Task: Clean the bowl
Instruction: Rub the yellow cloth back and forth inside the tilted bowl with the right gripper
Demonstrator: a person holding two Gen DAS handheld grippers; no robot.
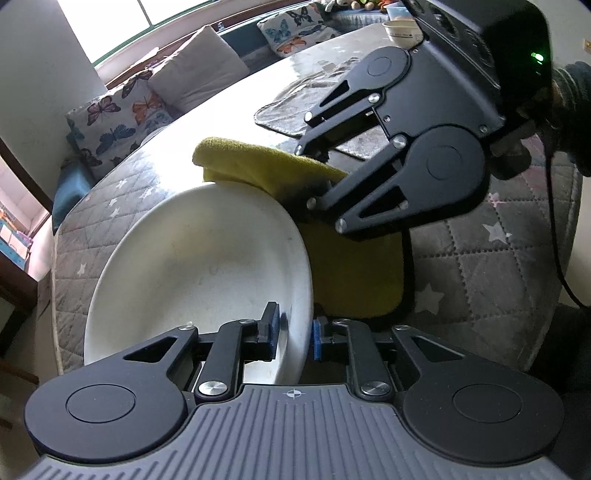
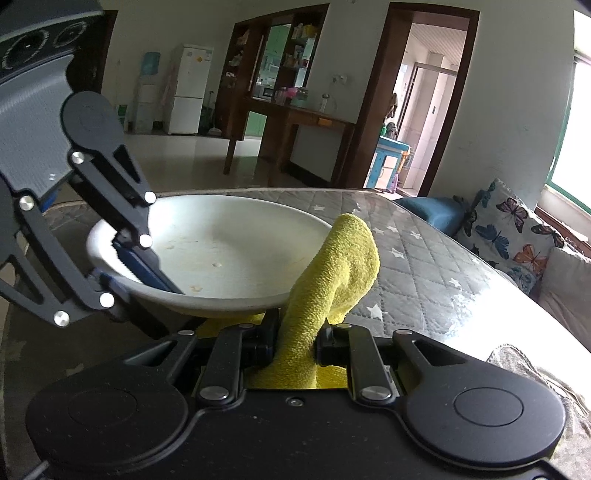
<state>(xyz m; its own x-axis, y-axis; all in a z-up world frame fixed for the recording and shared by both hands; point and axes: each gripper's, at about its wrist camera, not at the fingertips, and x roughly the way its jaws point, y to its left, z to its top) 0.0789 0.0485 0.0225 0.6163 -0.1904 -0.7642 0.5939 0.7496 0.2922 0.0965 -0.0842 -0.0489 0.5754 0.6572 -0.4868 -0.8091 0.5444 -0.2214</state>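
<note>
A wide white bowl (image 1: pixel 192 273) is tilted up off the quilted table, with my left gripper (image 1: pixel 294 332) shut on its near rim, one blue pad inside and one outside. In the right wrist view the bowl (image 2: pixel 221 251) shows a few food specks inside, and the left gripper (image 2: pixel 127 266) clamps its left rim. My right gripper (image 2: pixel 295 343) is shut on a yellow cloth (image 2: pixel 332 266) that stands up bunched beside the bowl's right edge. From the left wrist view the yellow cloth (image 1: pixel 343 266) drapes behind and under the bowl, held by the right gripper (image 1: pixel 314 184).
A grey star-quilted cover (image 1: pixel 498 258) lies over the table. A grey rag (image 1: pixel 295 103) and a small cream bowl (image 1: pixel 400 31) sit at the far side. Butterfly cushions (image 1: pixel 122 122) line a bench past the table edge. A gloved hand (image 1: pixel 569 107) holds the right gripper.
</note>
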